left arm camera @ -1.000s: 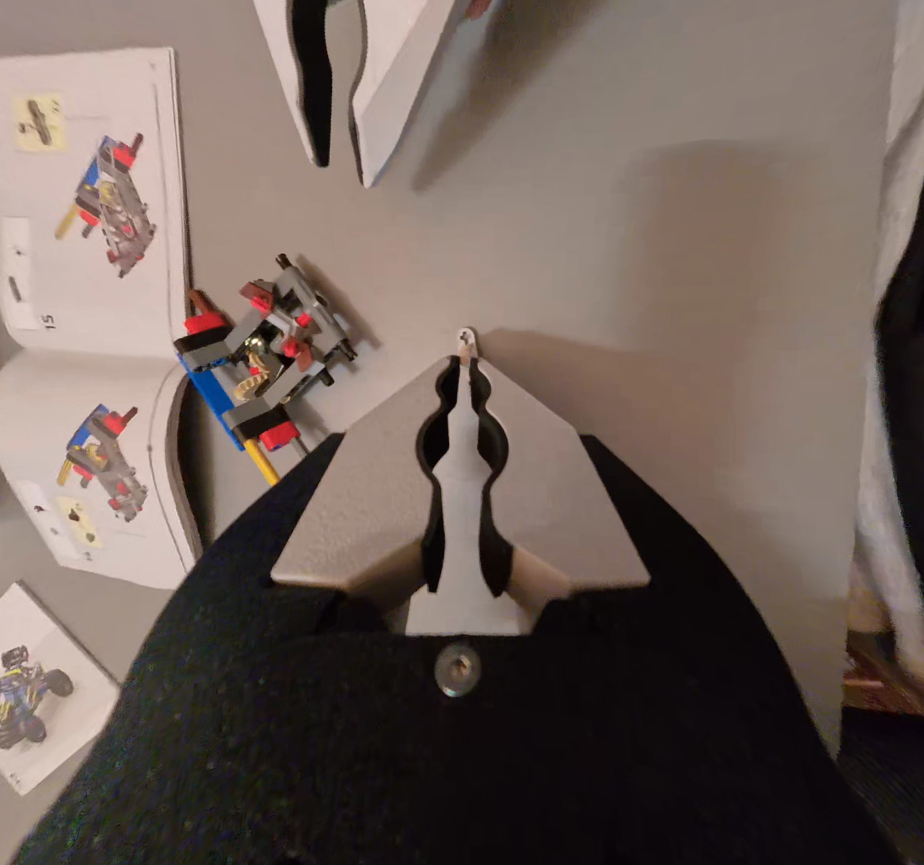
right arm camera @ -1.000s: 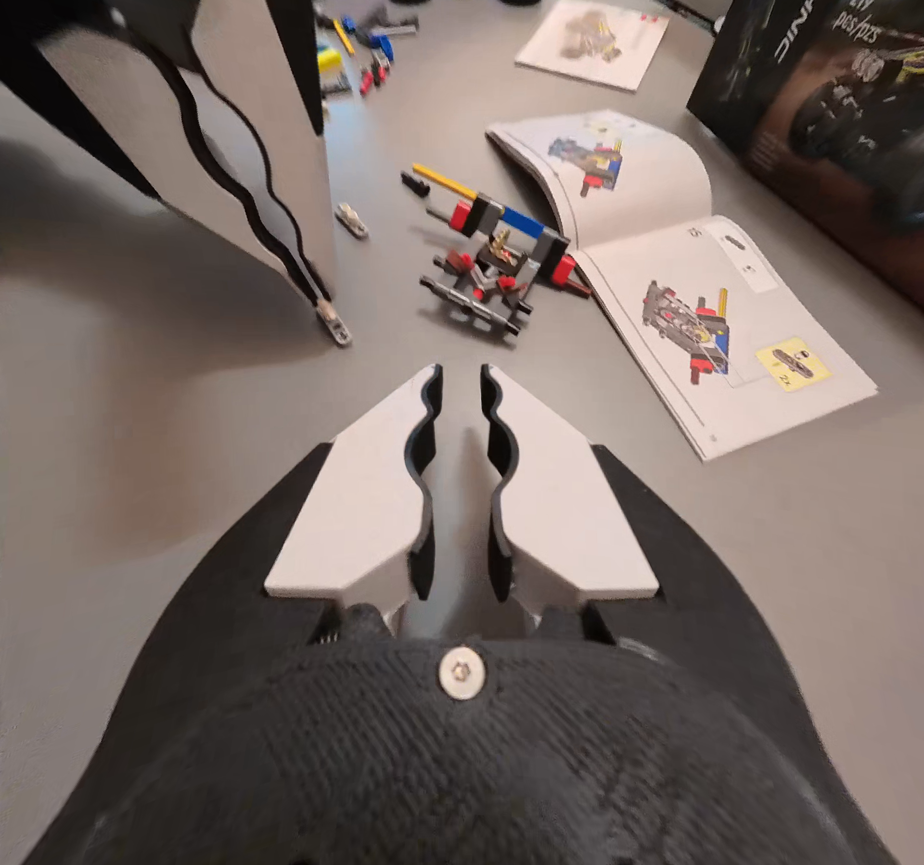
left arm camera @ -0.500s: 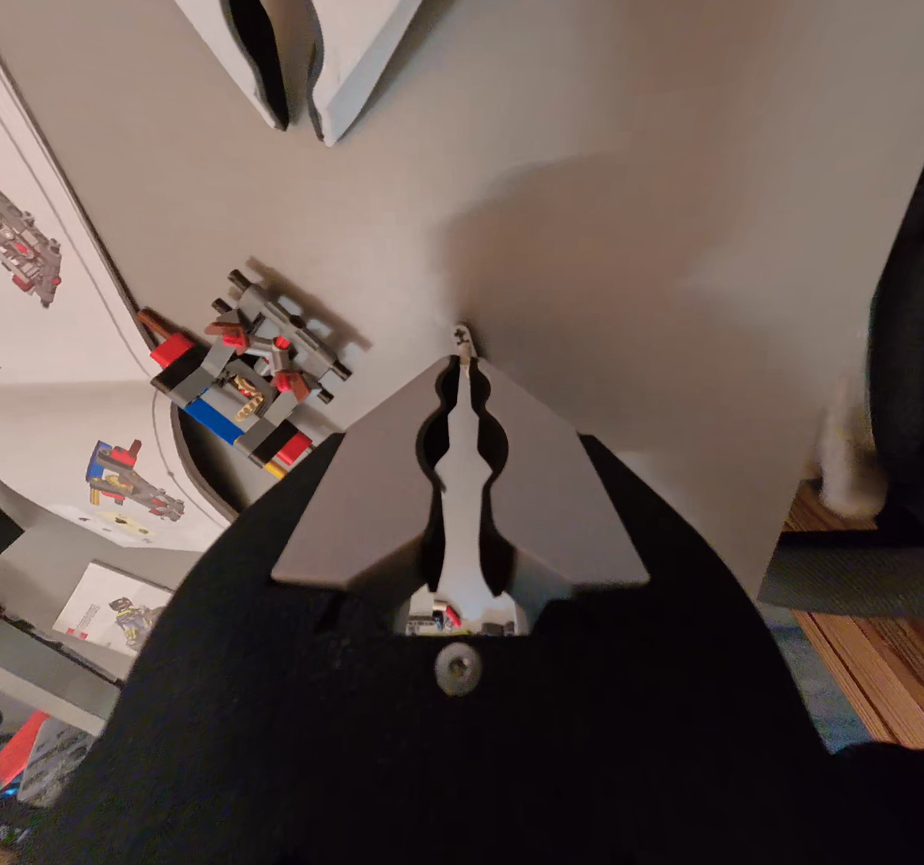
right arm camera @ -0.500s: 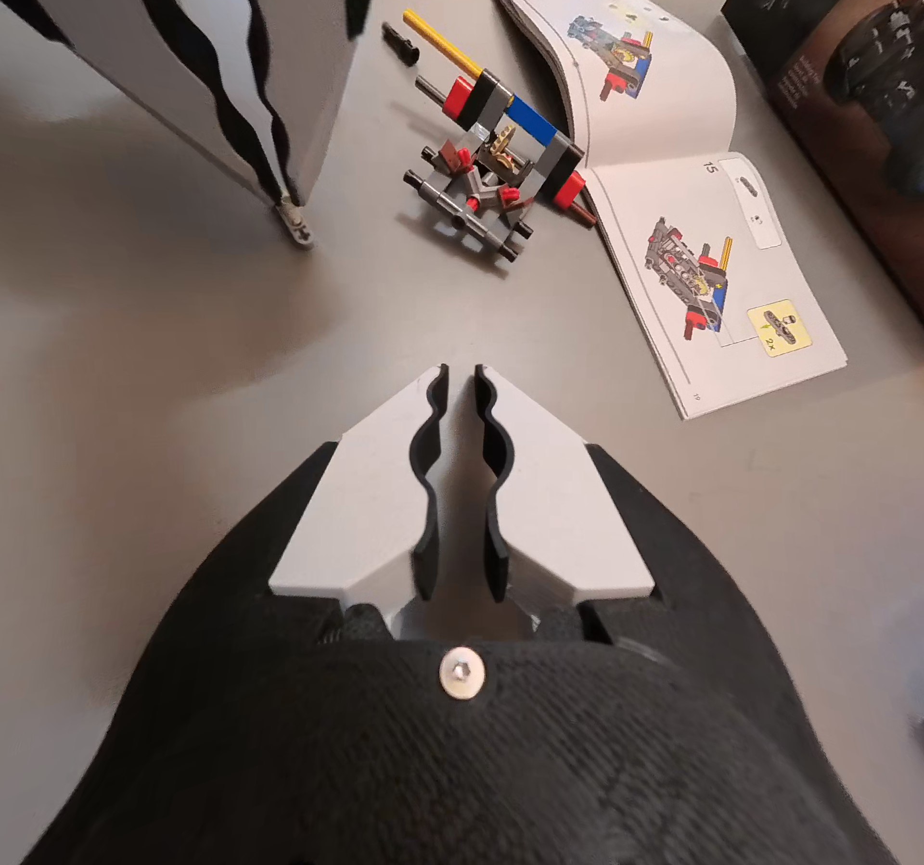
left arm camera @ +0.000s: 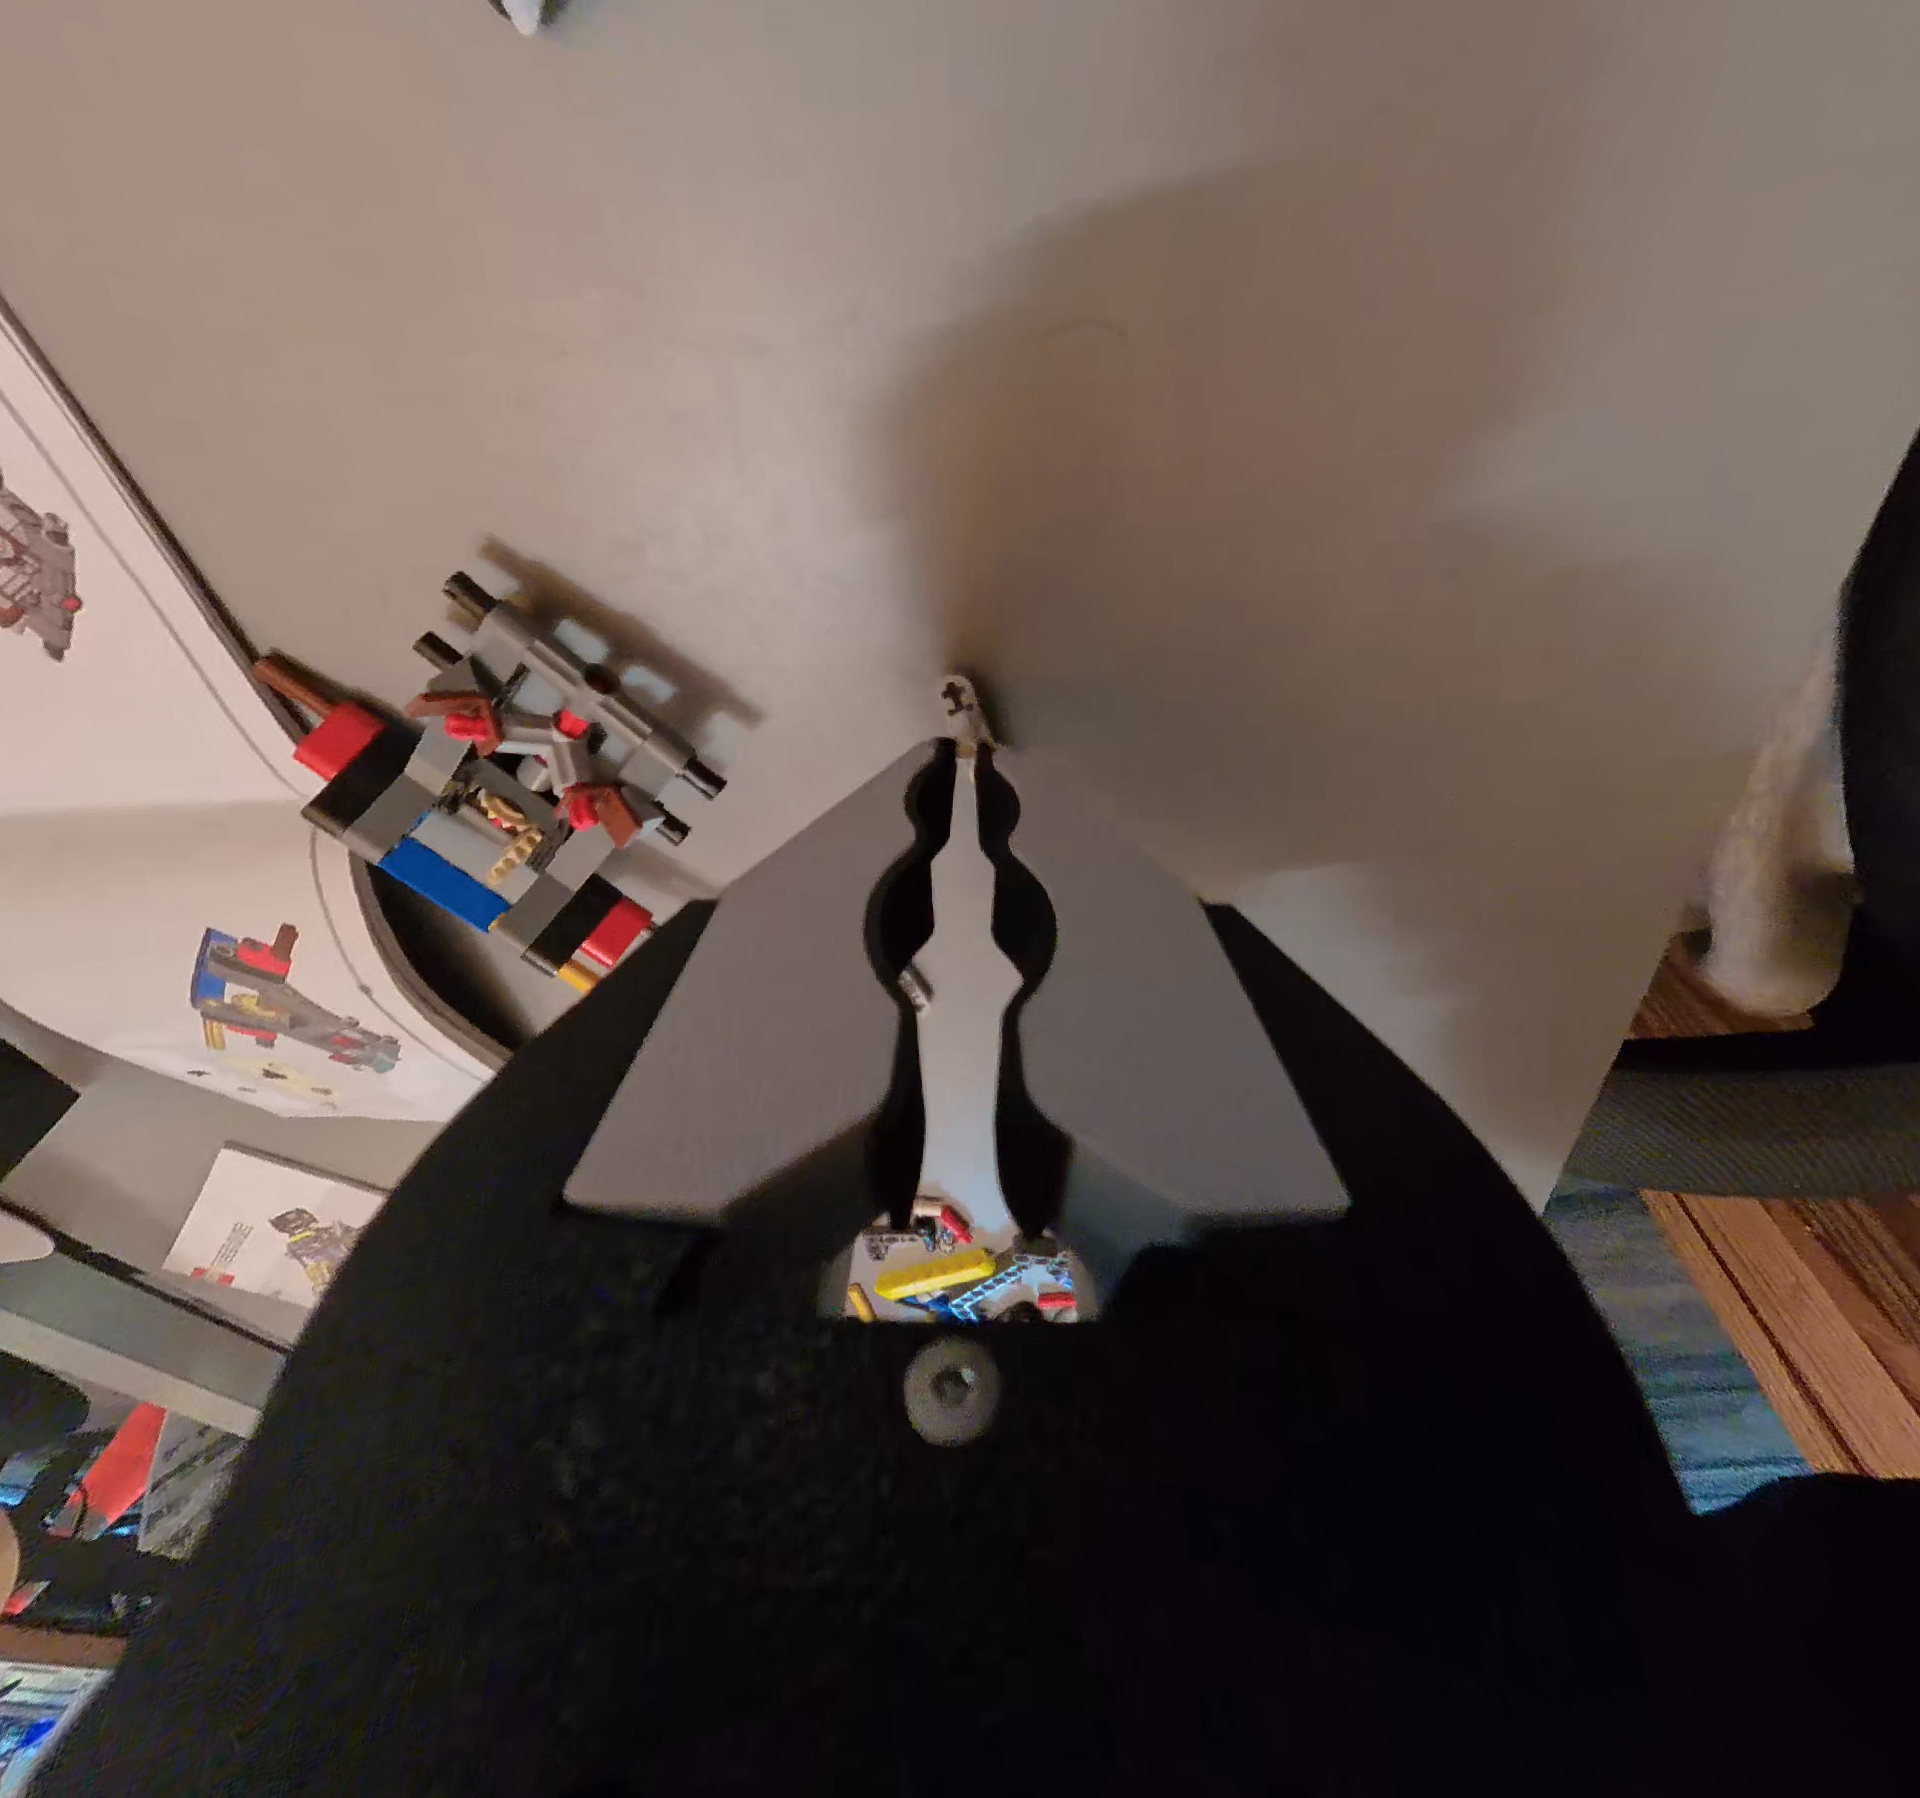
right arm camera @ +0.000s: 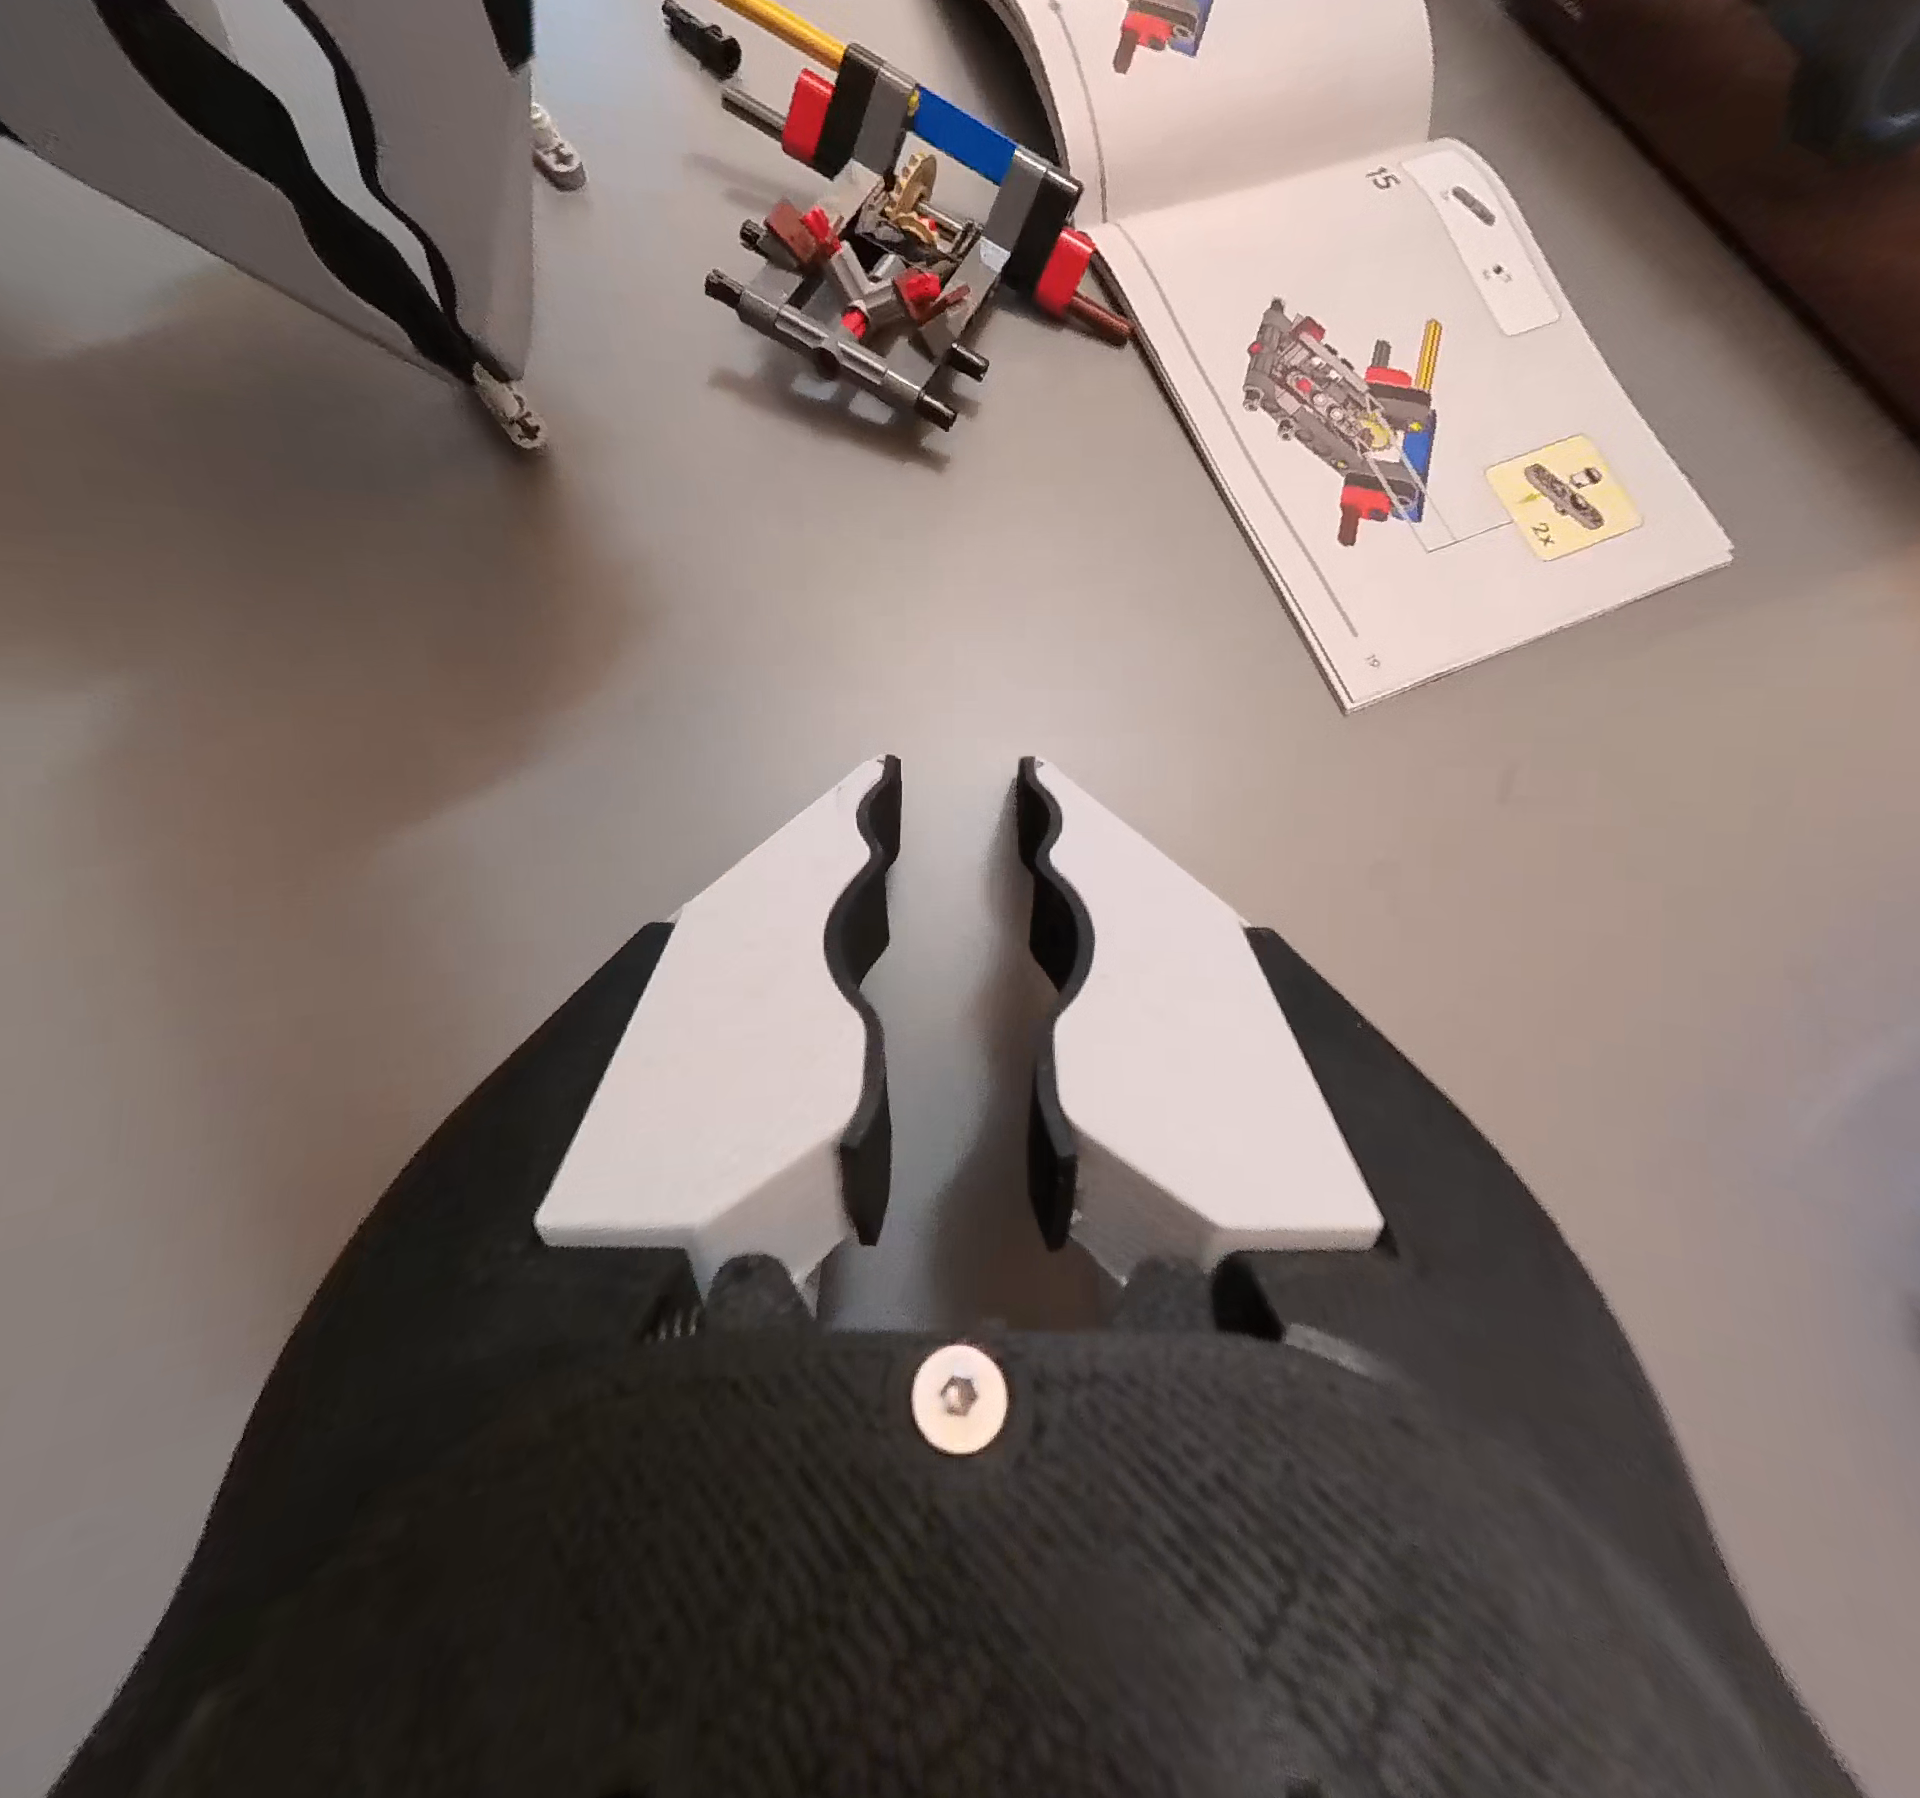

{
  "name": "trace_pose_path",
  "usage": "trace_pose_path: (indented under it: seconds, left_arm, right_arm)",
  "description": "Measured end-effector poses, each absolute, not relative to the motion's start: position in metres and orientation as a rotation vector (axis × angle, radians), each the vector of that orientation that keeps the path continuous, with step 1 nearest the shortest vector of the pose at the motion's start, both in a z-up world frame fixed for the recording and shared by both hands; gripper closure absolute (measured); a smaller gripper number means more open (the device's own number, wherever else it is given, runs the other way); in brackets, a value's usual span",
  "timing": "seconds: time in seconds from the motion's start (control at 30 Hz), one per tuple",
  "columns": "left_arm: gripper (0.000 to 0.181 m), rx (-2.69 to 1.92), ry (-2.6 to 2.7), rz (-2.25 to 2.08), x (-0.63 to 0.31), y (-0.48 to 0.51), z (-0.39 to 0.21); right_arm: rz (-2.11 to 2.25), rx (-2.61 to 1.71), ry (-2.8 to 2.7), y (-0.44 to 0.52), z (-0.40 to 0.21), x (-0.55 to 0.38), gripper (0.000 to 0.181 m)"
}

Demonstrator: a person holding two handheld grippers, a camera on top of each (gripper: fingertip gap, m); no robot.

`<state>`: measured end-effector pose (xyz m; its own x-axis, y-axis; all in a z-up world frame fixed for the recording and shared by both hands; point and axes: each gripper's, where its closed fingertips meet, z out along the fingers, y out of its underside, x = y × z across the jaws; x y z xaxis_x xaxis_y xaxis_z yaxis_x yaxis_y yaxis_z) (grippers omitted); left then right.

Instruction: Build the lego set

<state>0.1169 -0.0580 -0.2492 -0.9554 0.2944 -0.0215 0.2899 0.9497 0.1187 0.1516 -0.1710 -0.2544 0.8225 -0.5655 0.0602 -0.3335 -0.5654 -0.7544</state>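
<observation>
Now: left tongs pinch small light-grey lego connector pc at tips; right tongs narrowly parted, empty. Part-built grey/red/blue lego chassis on grey tabletop, ahead-right of connector, nearer left tongs; long axis w/ yellow axle.

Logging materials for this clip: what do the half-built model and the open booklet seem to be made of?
The small multicoloured half-built brick model looks like hard moulded plastic: saturated red, blue and grey parts with crisp edges and slight sheen. The open white instruction booklet looks like thin, smooth printed paper: its pages arch up at the fold.
</observation>
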Motion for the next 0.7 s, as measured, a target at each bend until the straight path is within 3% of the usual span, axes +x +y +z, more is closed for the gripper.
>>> trace_pose_path:
  seconds: [0.7]
  left_arm:
    - [0.180, 0.456, 3.070, 0.189, 0.1170, -0.0564, -0.2519]
  right_arm:
    - [-0.388, -2.224, 0.638, -0.1702, -0.2544, 0.1504, 0.164]
